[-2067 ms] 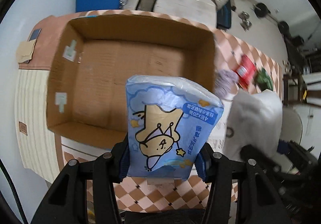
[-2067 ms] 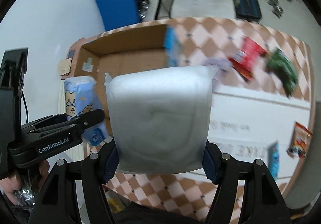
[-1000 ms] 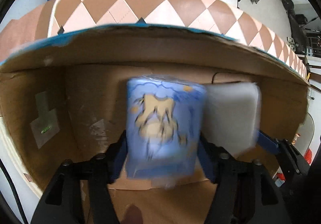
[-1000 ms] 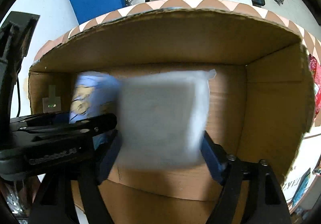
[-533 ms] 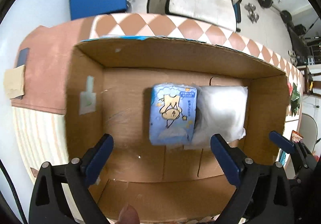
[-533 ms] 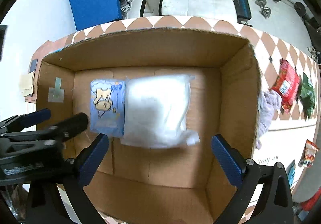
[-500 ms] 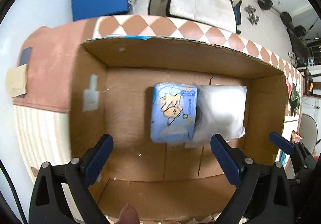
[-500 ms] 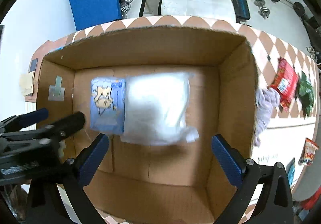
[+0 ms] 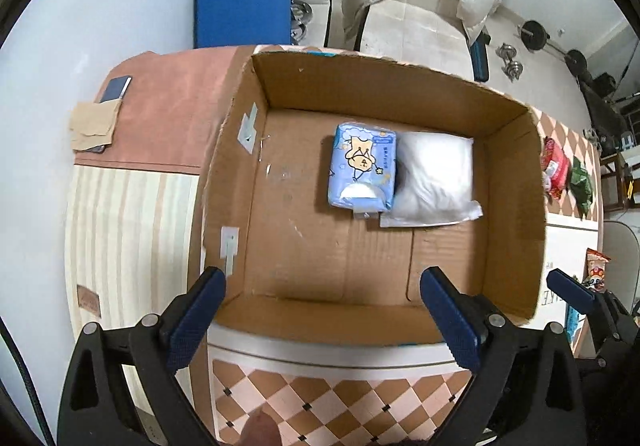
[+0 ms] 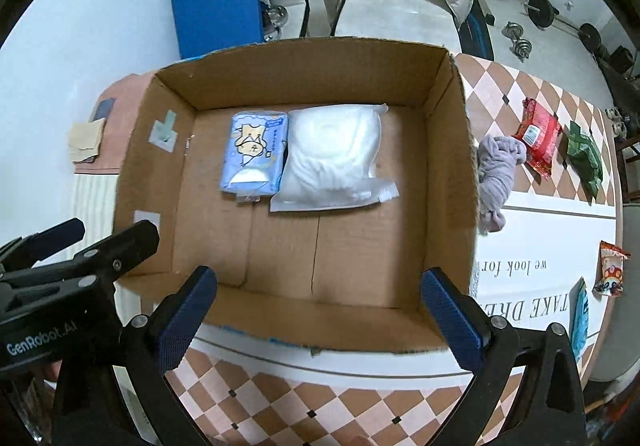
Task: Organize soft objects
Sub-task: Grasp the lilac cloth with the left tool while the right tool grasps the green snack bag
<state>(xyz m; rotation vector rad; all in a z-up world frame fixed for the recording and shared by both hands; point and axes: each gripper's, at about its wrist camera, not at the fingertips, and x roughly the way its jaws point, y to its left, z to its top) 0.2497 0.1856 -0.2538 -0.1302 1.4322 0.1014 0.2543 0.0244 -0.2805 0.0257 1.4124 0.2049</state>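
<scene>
The blue pack [image 10: 254, 156] and white bag [image 10: 334, 158] lie touching, side by side against the box's [image 10: 452, 182] far wall, probably to save room. Both the left gripper [image 9: 322, 316] and the right gripper [image 10: 318, 314] are spread wide and empty above the near edge.

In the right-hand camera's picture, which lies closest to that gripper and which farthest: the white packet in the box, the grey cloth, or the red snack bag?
From the right gripper, open above the box's near edge:
1. White packet, inside the cardboard box, straight ahead.
2. Grey cloth, outside the box's right wall.
3. Red snack bag, farther right on the checkered cloth.
</scene>
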